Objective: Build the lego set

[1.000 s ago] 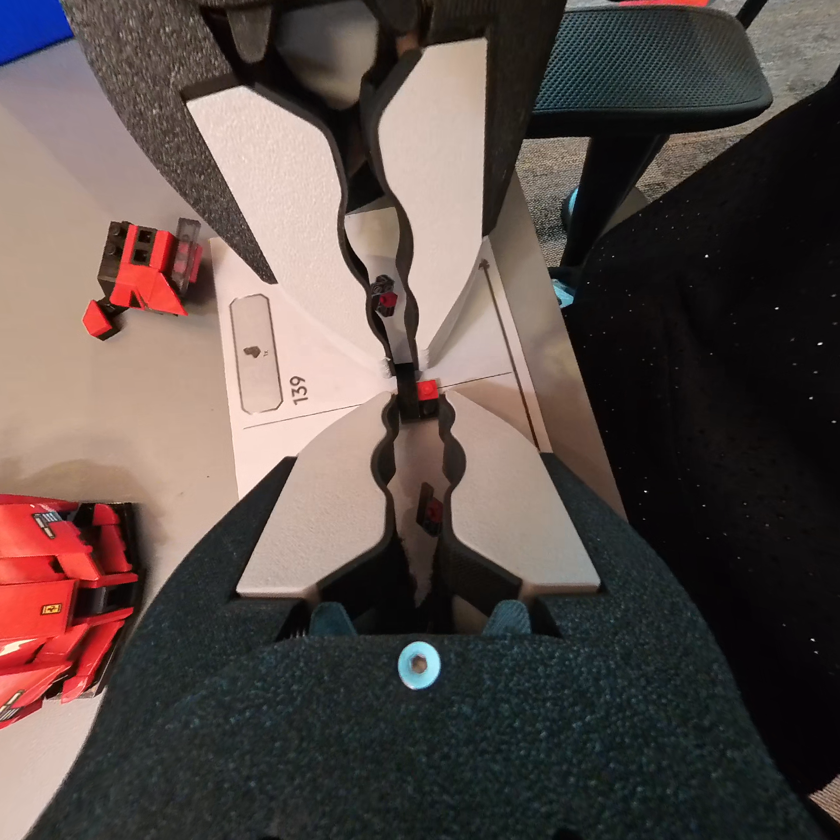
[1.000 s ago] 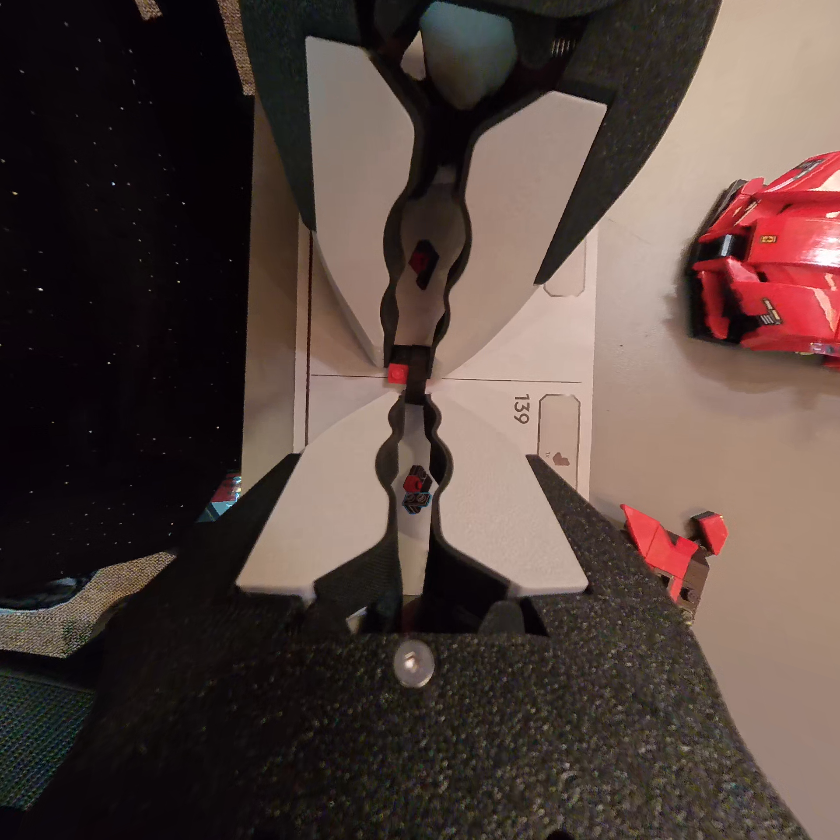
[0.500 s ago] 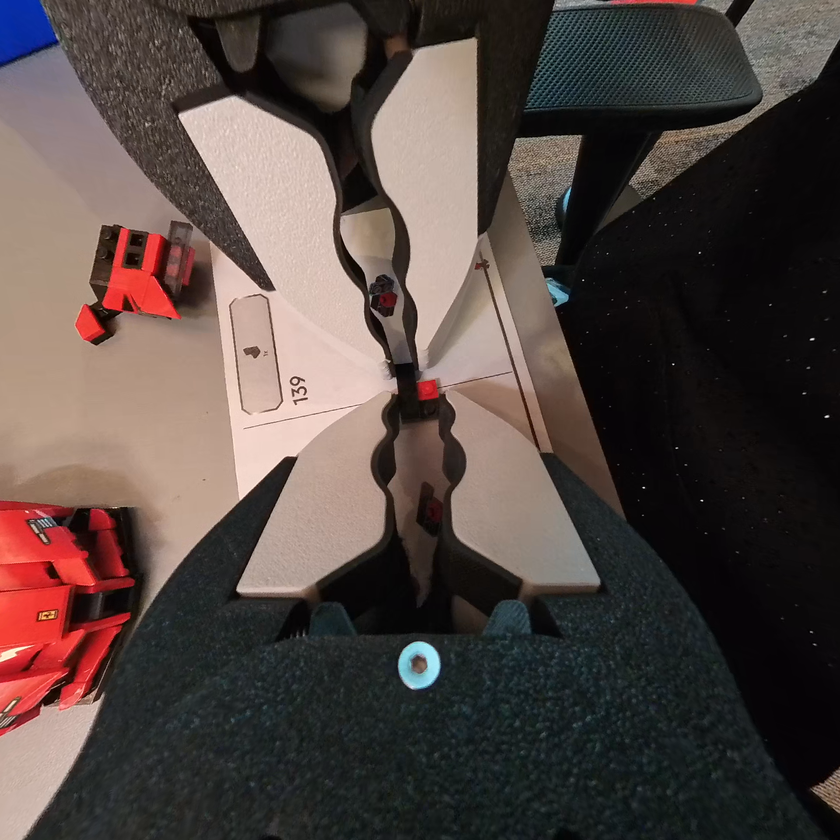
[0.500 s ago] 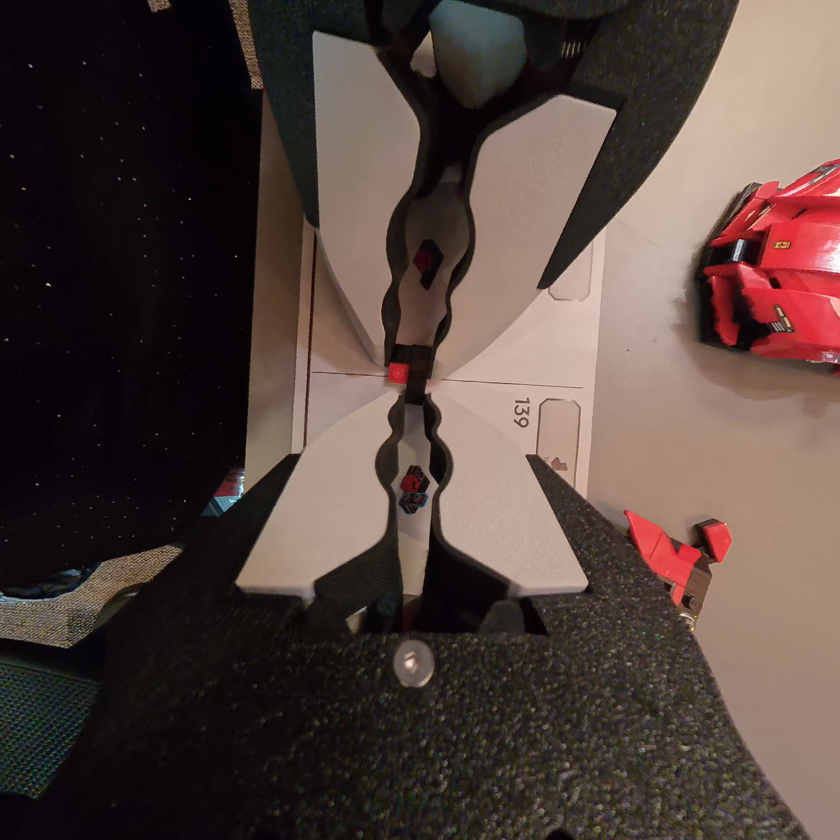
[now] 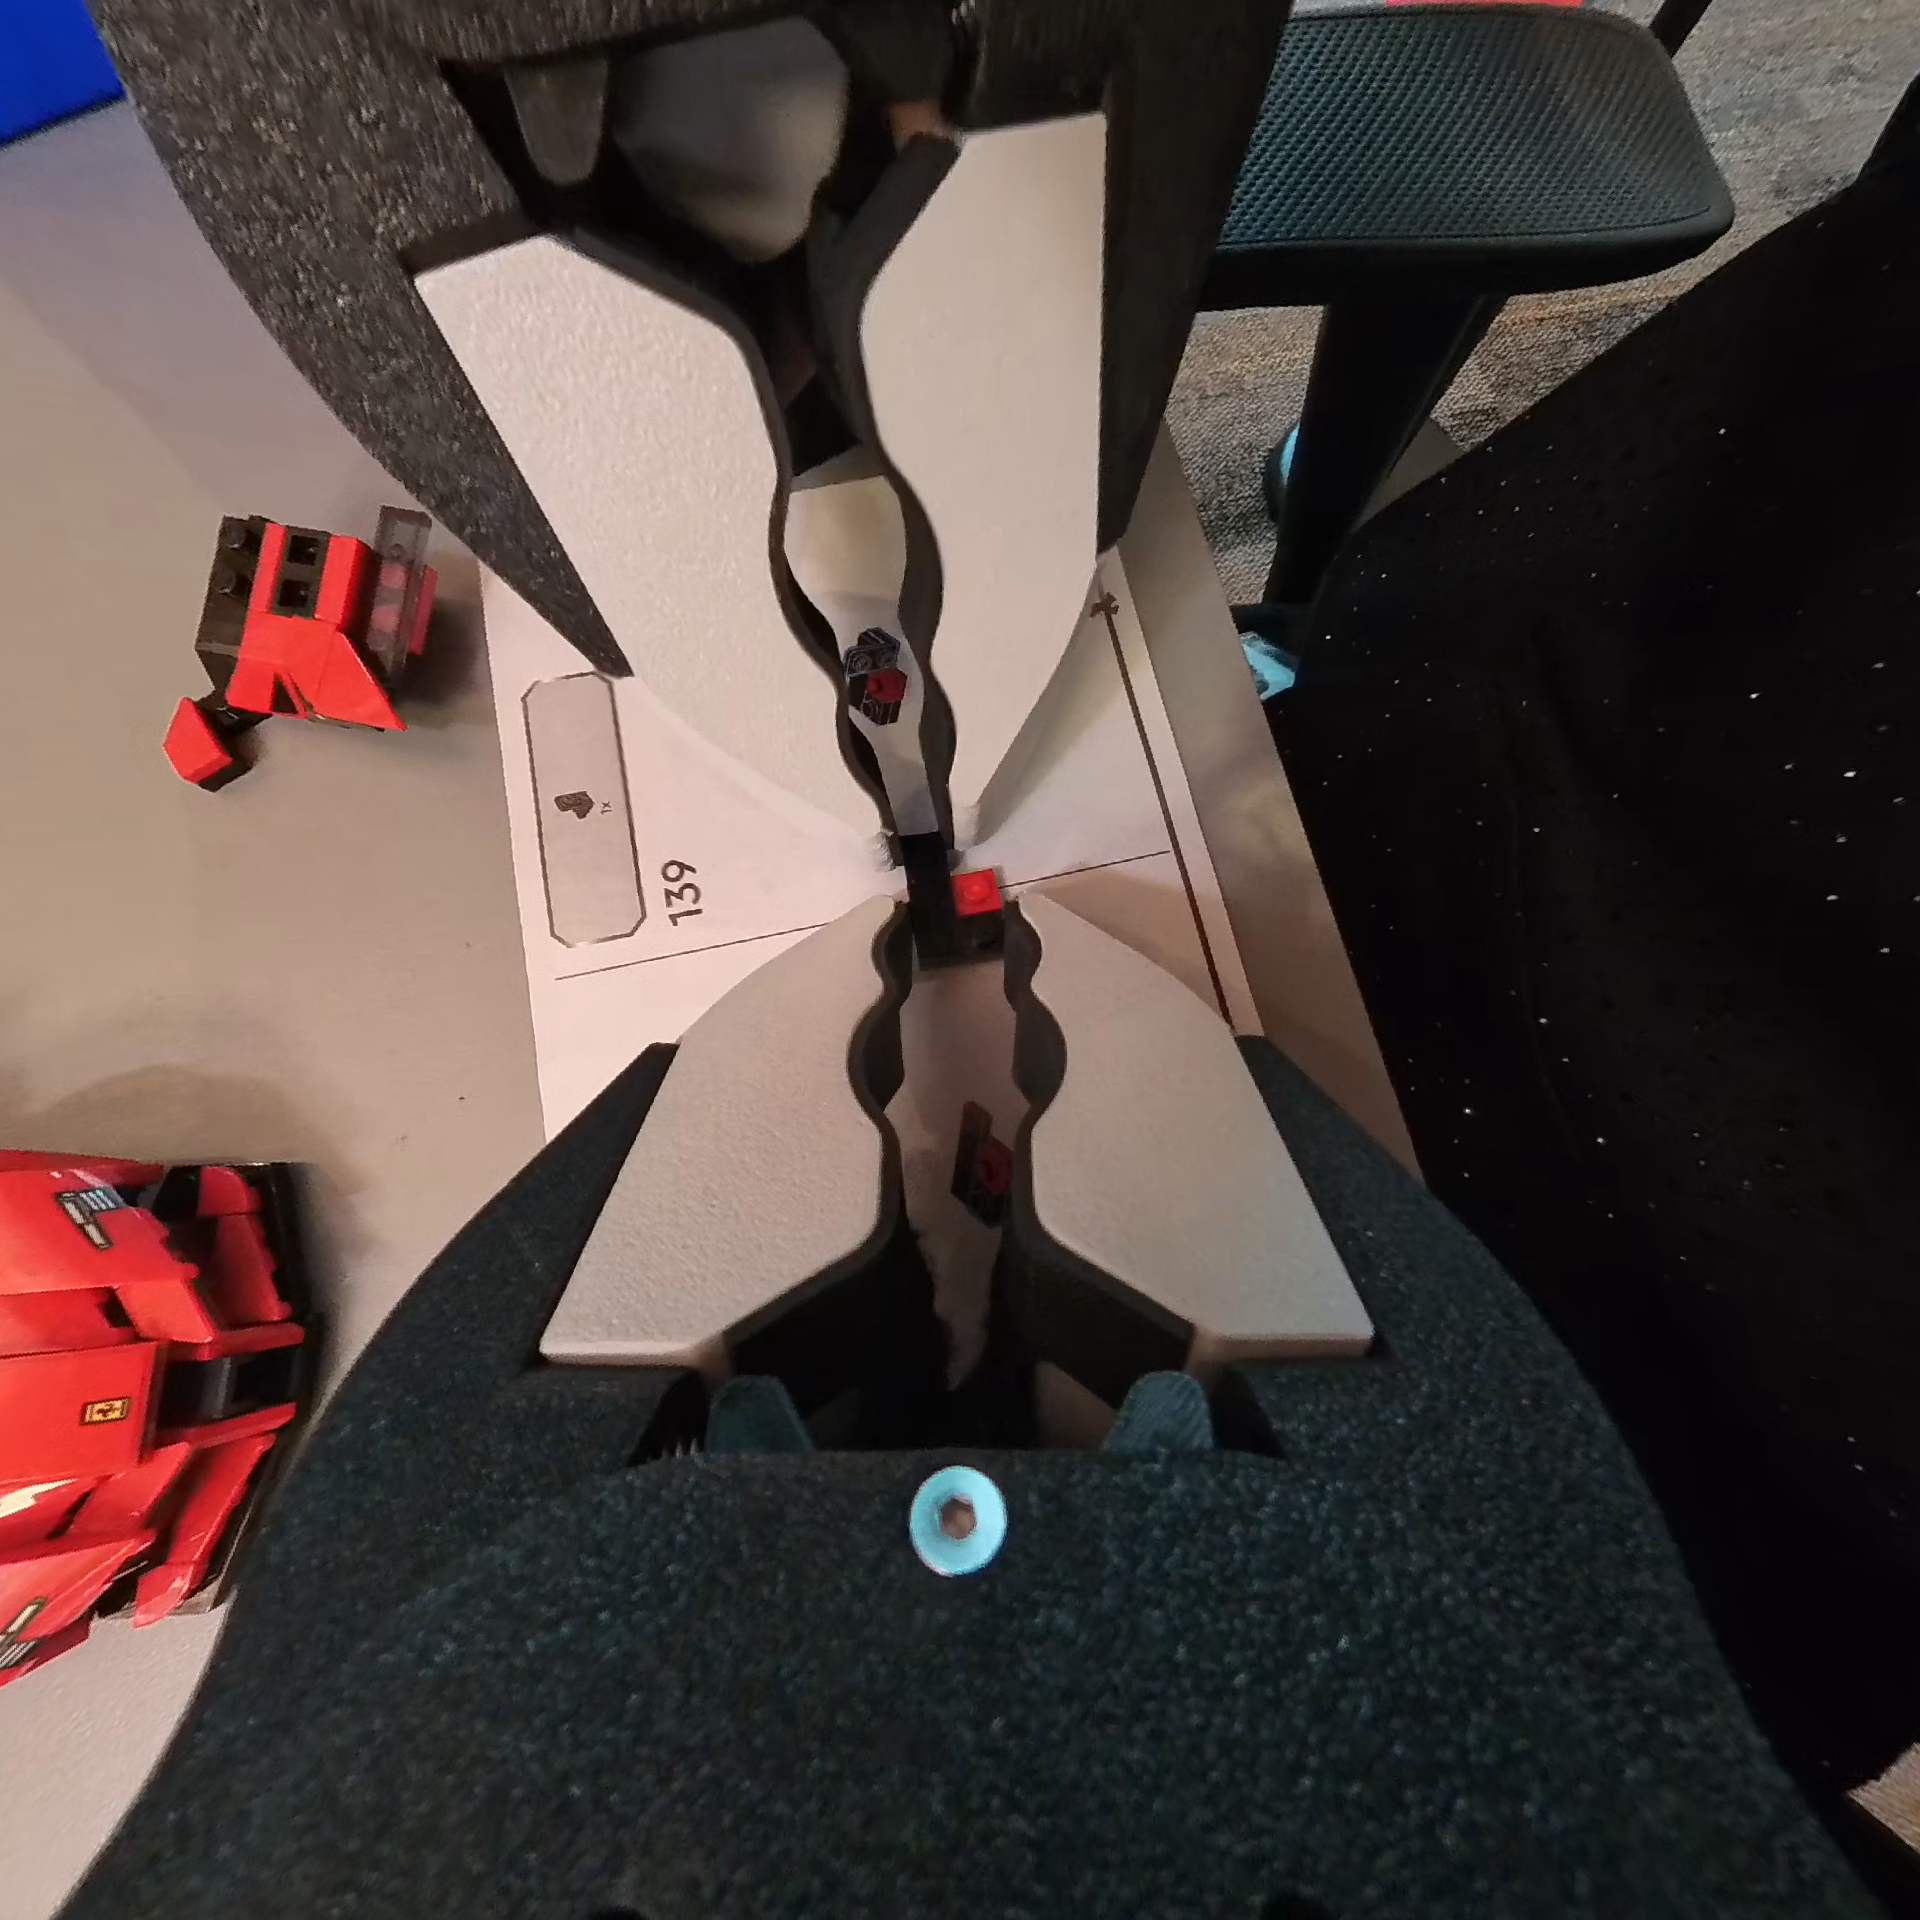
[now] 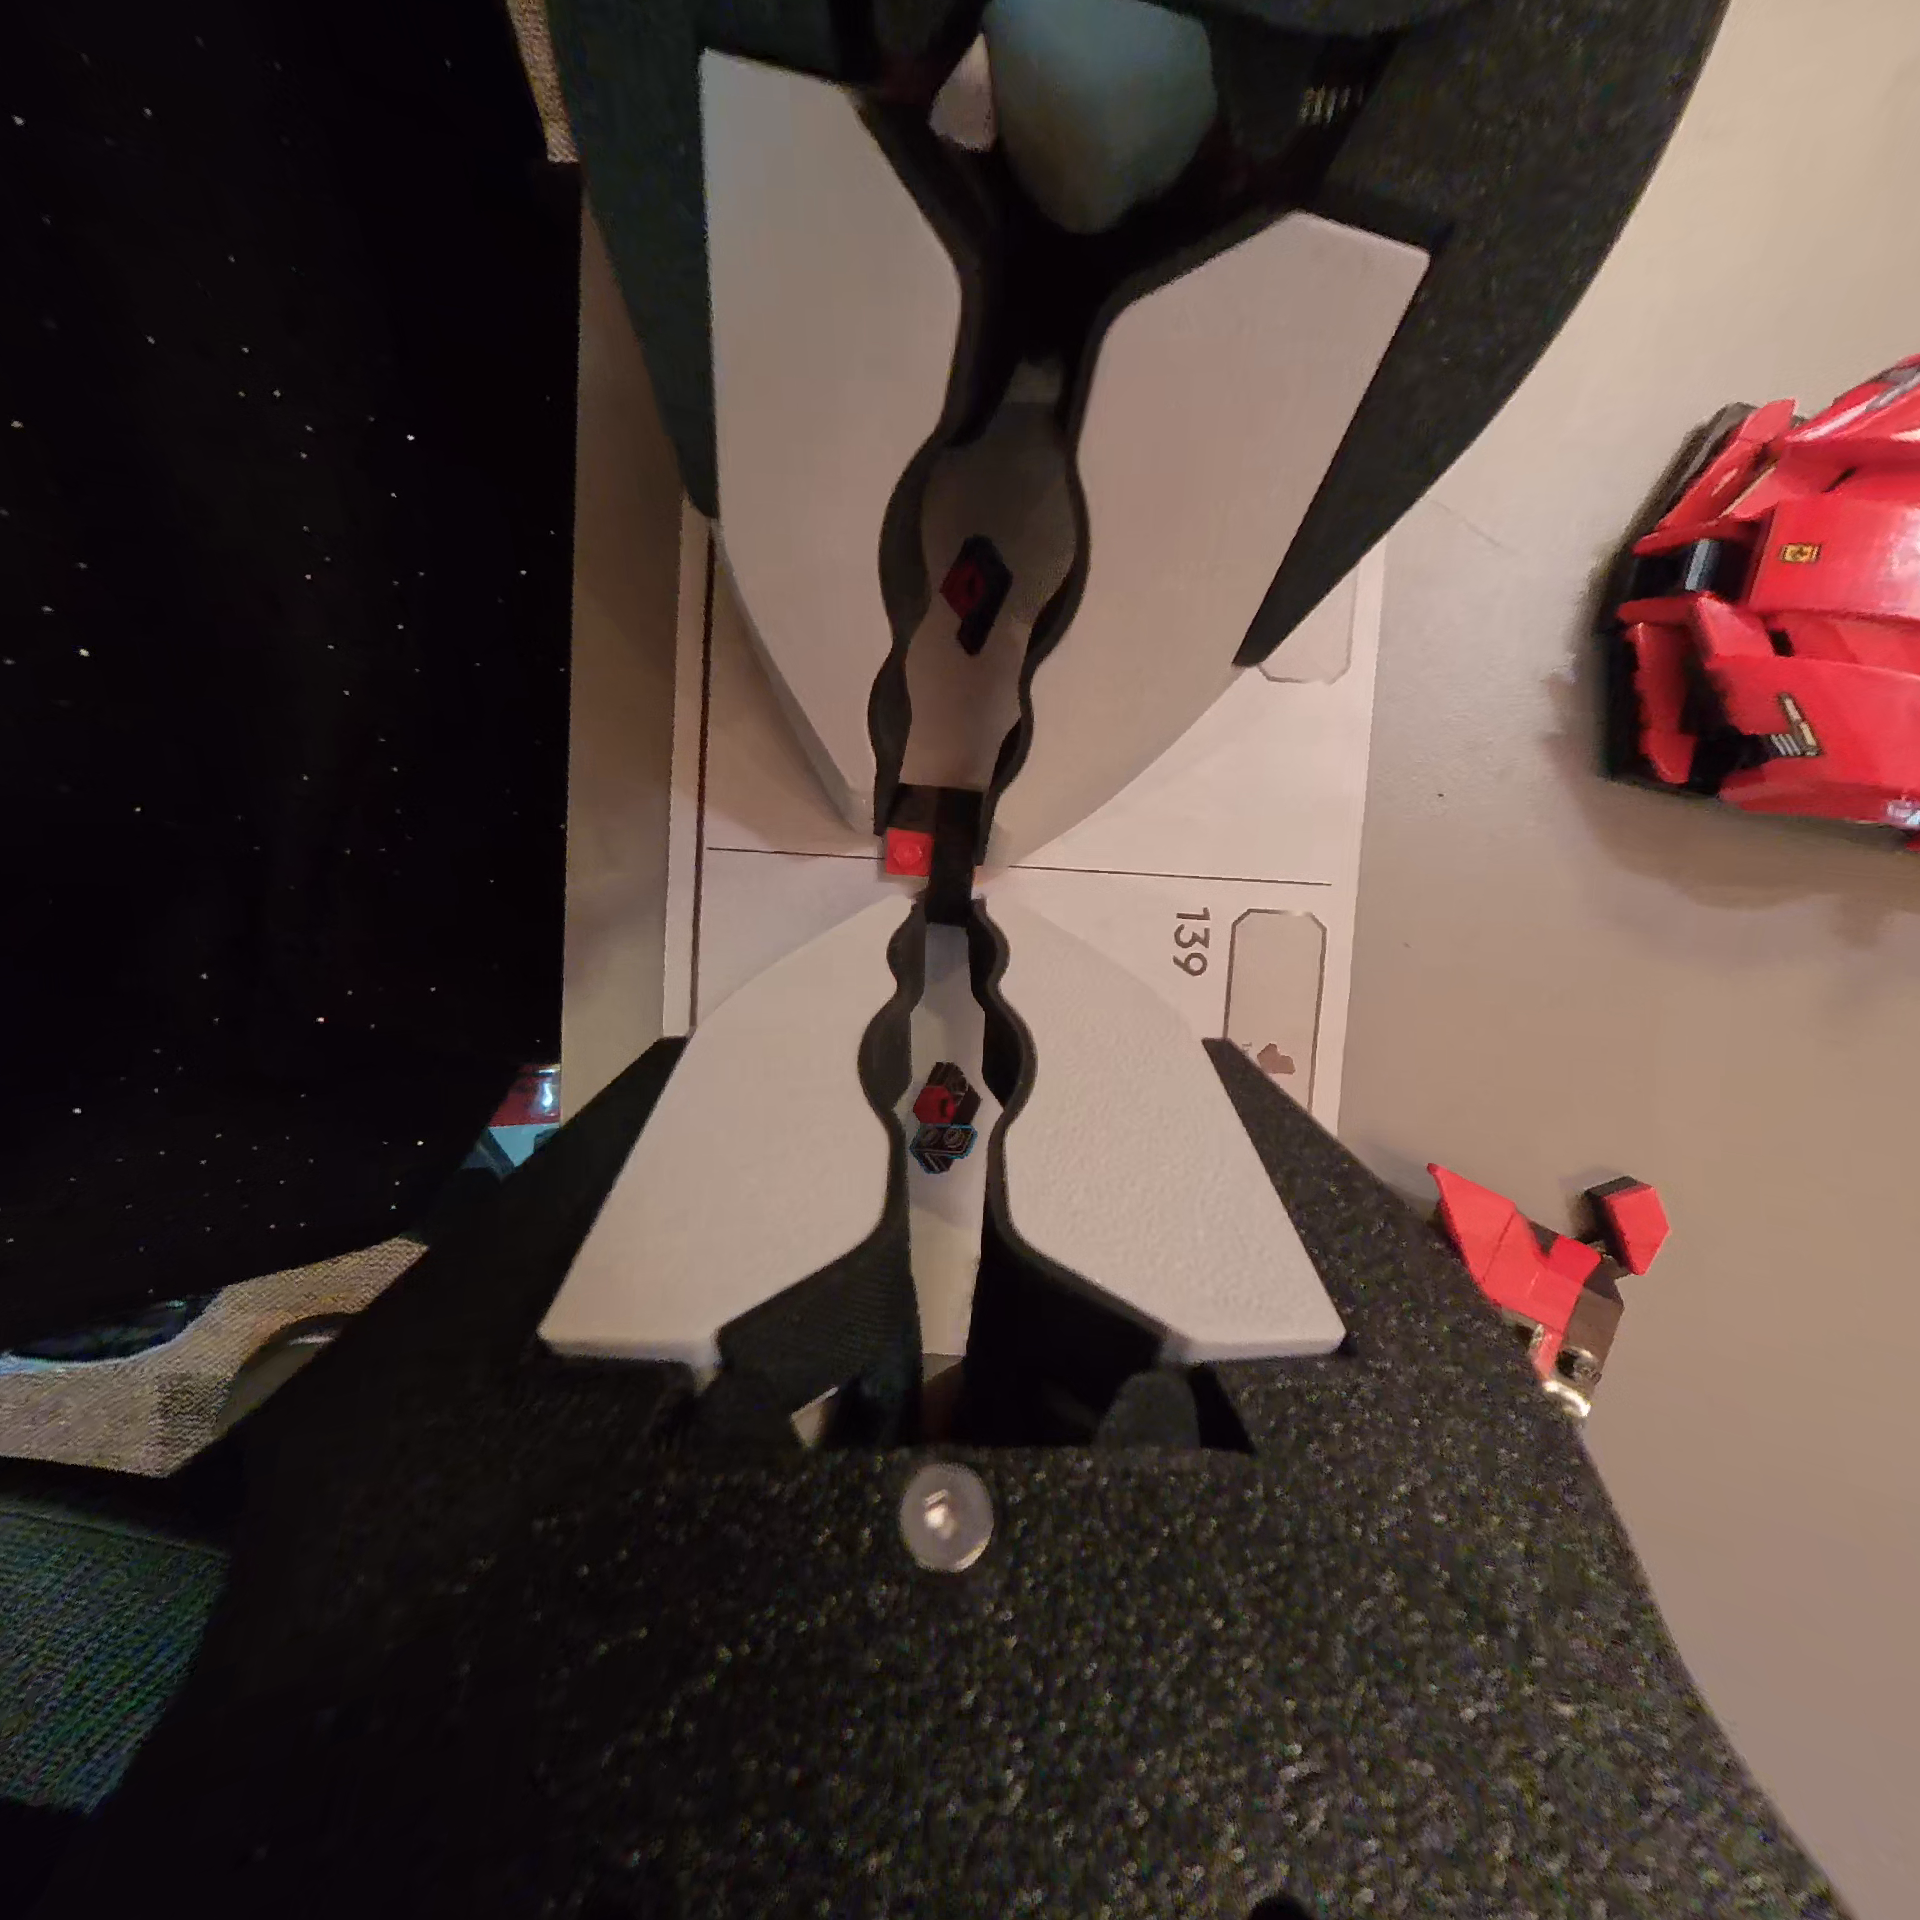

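1. My left hand-held gripper (image 5: 951,940) is pinched on a small black-and-red piece (image 5: 961,914); my right hand-held gripper (image 6: 945,904) meets it tip to tip, pressed together on a black piece (image 6: 948,868) joined to the first; the pair hangs right between the two sets of tips, above the page.
2. Just beneath both lies the open instruction booklet (image 5: 665,997) on the table (image 5: 260,935); it carries a printed step number and small part drawings, which I leave unread.
3. Out to my left gripper's left sits a small red-and-black sub-assembly (image 5: 301,634); nearer me on that side is the red car (image 5: 125,1382), largely built, with little badge stickers on its panels.
4. My judgement: the build is far along; this little cluster and the loose sub-assembly are not yet mounted on the car.
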Available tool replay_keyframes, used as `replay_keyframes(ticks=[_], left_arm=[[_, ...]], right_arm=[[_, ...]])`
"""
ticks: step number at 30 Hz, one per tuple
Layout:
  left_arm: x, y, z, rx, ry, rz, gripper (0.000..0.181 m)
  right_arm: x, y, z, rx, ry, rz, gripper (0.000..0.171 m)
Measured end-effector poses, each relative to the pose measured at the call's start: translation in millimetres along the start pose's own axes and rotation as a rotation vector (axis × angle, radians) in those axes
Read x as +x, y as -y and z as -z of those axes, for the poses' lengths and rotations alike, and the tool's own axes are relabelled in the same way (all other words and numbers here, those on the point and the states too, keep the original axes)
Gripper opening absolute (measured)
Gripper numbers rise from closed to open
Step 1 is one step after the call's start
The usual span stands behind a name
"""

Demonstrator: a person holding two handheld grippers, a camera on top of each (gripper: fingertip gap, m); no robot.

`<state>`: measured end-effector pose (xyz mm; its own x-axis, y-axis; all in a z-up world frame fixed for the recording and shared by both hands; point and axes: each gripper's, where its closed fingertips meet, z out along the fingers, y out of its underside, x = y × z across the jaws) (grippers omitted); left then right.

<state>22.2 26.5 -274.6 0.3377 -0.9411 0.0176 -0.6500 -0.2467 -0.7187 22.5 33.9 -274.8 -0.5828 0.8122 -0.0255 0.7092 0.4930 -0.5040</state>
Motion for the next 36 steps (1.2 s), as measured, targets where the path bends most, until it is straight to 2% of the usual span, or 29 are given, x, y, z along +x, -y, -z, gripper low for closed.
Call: replay_keyframes(ticks=[1,3,5,9,13,16,18,21,24,30,36], left_arm=[[0,0,0,-0.006,0.007,-0.002,0.018],[-1,-1,3,-0.02,0.024,-0.002,0.035],[2,0,9,-0.006,0.024,0.004,0.039],[2,-3,37,0.026,0.089,0.046,0.044],[-12,-12,97,0.154,0.292,0.147,0.042],[-29,-34,154,0.239,0.537,0.258,0.04],[-30,-51,188,0.292,0.668,0.317,0.039],[-19,-71,218,0.324,0.749,0.373,0.038],[-6,-88,225,0.309,0.766,0.43,0.034],[14,-114,203,0.255,0.68,0.489,0.032],[24,-126,207,0.267,0.694,0.513,0.027]], right_arm=[[0,-1,0,-0.006,-0.002,-0.016,0.008],[-1,-1,0,-0.01,0.008,-0.051,0.009],[-5,-1,1,-0.005,0.028,-0.08,0.017],[-2,-6,7,0.008,-0.012,-0.111,0.021],[-4,3,8,0.092,-0.026,-0.136,0.022],[1,1,4,0.079,-0.078,-0.094,0.018],[0,3,2,0.092,-0.055,-0.094,0.014],[3,1,1,0.076,-0.058,-0.064,0.008],[11,2,5,0.048,-0.071,-0.042,0.008],[19,8,4,-0.016,-0.043,-0.012,0.008],[23,16,12,-0.017,-0.065,-0.046,0.019]])
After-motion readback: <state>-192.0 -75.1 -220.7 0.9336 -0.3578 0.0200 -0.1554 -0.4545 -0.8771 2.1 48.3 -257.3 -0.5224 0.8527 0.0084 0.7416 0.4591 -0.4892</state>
